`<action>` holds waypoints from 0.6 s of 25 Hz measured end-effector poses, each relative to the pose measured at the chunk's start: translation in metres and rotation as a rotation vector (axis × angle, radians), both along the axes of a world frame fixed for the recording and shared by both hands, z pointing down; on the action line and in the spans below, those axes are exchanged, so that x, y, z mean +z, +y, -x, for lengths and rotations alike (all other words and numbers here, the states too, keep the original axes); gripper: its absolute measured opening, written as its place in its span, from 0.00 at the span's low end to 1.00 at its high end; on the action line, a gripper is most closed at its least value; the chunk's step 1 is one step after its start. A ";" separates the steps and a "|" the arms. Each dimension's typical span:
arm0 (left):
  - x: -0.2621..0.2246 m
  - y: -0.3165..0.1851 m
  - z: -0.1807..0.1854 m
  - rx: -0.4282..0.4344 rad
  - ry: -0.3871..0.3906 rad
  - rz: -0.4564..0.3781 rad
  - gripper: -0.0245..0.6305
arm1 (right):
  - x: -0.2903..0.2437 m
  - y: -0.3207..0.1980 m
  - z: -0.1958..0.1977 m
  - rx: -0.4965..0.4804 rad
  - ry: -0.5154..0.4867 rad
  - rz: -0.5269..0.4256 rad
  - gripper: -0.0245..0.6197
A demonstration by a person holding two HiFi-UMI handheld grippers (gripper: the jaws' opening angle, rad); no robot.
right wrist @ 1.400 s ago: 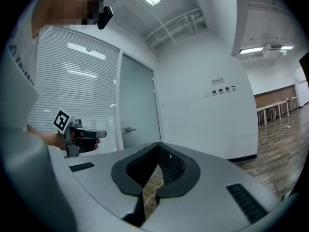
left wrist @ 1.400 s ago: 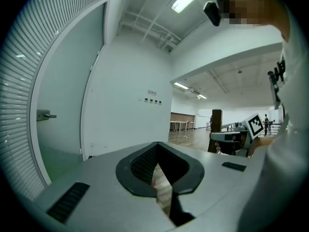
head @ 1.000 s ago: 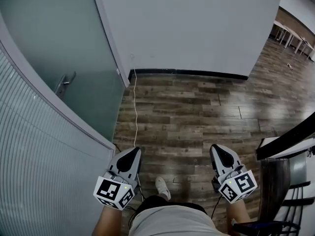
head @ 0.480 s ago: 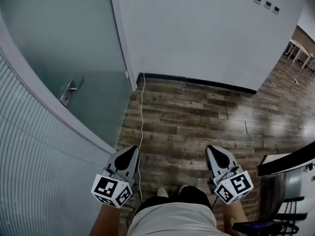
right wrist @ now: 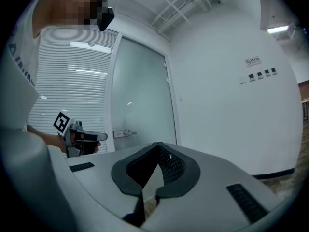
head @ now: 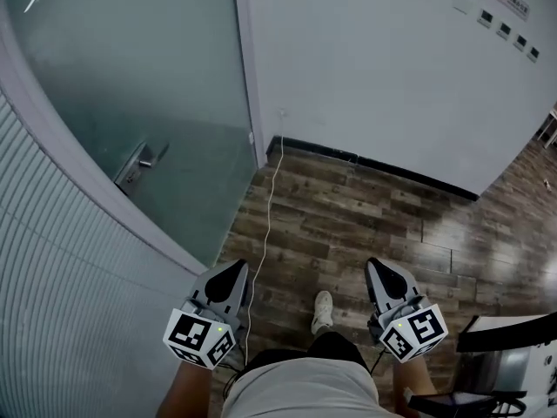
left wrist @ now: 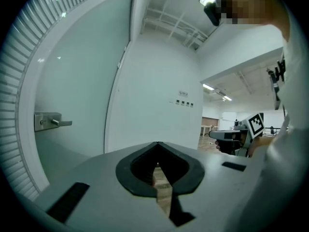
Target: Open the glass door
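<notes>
Jaws of left tool (head: 231,274) and right tool (head: 386,273) are clenched empty, clear of the handle (head: 139,161) on the glass door (head: 130,68).

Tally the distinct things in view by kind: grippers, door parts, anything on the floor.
Grippers: 2 (left gripper, right gripper)
Glass door: 1
Door handle: 1
White cable on the floor: 1
Shoe: 1
Total: 6
</notes>
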State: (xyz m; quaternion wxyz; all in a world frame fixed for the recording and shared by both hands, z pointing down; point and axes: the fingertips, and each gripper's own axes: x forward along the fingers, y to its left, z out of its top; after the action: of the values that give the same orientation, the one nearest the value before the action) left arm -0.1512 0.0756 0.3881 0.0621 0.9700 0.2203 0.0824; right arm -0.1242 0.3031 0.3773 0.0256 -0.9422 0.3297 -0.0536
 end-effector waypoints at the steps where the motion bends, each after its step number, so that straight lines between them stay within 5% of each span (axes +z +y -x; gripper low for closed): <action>1: 0.000 -0.001 -0.009 -0.014 -0.003 -0.002 0.04 | -0.001 -0.001 -0.013 -0.012 0.000 -0.005 0.04; 15: -0.013 0.032 -0.170 -0.163 0.003 0.012 0.04 | -0.007 0.032 -0.204 -0.138 -0.012 -0.031 0.04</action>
State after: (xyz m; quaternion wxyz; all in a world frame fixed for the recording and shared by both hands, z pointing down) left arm 0.0192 0.1078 0.3752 0.0741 0.9844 0.1412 0.0745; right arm 0.0802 0.3353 0.3707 0.0385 -0.9164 0.3945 -0.0559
